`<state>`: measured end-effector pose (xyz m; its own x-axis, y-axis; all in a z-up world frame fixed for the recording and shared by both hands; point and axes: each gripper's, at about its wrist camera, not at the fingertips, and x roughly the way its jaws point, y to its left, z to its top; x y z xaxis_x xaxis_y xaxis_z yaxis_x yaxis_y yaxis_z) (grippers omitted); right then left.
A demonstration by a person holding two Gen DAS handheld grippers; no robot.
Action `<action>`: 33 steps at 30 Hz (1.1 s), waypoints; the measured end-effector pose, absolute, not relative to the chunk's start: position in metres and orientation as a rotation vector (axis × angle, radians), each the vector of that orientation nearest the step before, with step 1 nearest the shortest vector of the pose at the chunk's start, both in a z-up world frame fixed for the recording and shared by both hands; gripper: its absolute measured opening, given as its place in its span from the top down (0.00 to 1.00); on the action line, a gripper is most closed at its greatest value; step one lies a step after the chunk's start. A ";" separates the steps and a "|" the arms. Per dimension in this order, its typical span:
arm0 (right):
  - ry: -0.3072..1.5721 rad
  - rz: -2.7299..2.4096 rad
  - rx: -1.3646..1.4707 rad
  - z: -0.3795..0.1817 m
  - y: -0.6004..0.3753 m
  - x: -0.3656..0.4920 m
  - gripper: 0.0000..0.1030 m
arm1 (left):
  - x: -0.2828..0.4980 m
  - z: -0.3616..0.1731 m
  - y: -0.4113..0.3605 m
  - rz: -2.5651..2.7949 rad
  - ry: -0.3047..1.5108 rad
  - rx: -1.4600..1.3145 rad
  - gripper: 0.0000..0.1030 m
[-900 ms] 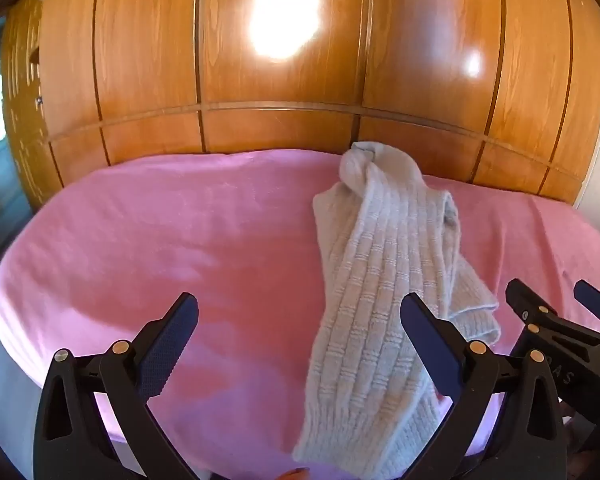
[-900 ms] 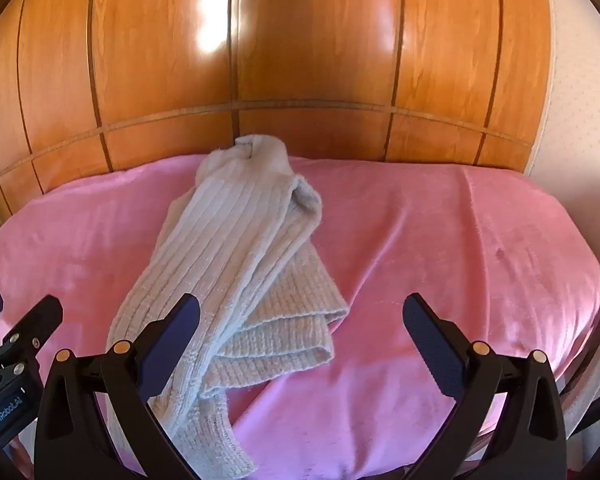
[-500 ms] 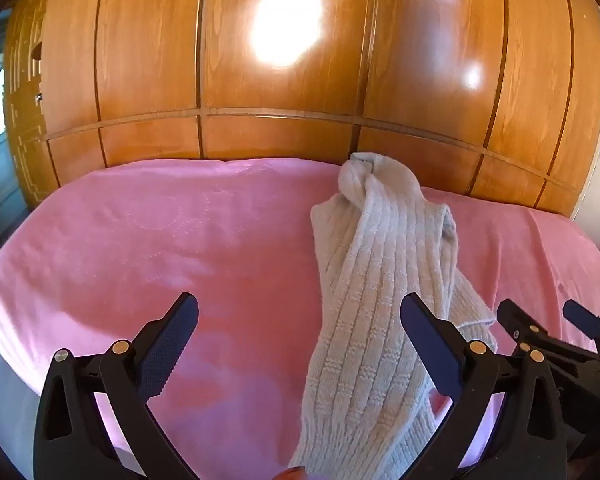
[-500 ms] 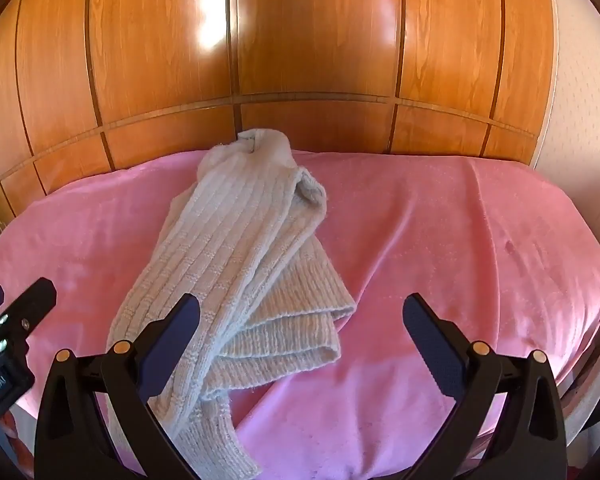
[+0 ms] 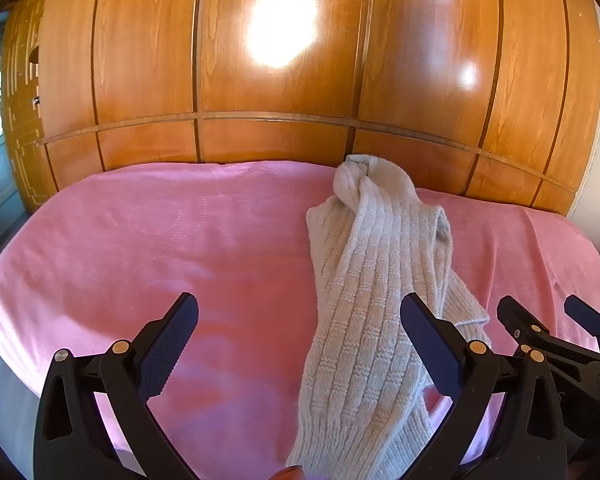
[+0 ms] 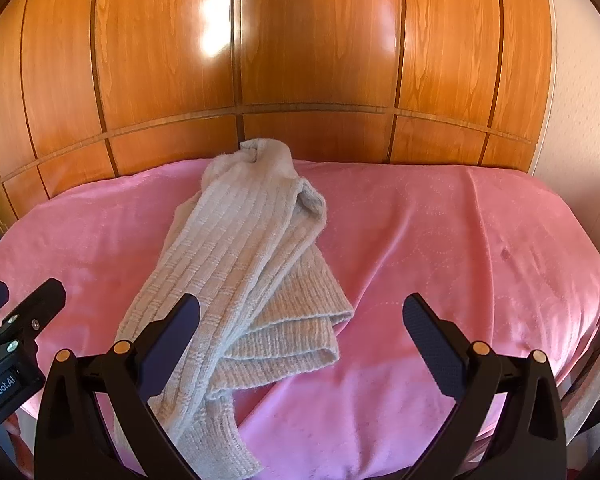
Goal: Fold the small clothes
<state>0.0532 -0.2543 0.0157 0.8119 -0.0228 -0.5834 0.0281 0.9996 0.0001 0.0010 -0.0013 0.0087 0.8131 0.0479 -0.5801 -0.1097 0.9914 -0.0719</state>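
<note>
A light grey ribbed knit garment (image 5: 374, 292) lies crumpled in a long bundle on the pink cloth-covered table (image 5: 160, 240). In the right wrist view the knit (image 6: 240, 280) runs from the far edge toward the near edge, with a folded hem at its right. My left gripper (image 5: 300, 344) is open and empty, held above the near part of the table with the knit by its right finger. My right gripper (image 6: 300, 340) is open and empty, its left finger over the knit. Each gripper shows at the other view's edge.
A glossy wooden wardrobe (image 5: 280, 60) stands right behind the table. A pale wall (image 6: 580, 80) is at the right. The pink cloth (image 6: 480, 240) lies bare to the right of the knit, and also to its left.
Both grippers have drawn back and tilted slightly up, so the table sits lower in both views. The knit has not moved. Both grippers stay open.
</note>
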 end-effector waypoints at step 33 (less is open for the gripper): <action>0.605 -0.006 0.042 0.023 -0.258 0.039 0.02 | -0.008 0.008 0.000 0.105 0.600 -0.093 0.03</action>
<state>0.0387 -0.2583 0.0233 0.8224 0.0070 -0.5688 0.0174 0.9991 0.0376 -0.0084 0.0002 0.0078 0.8202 0.0717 -0.5675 -0.1257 0.9905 -0.0564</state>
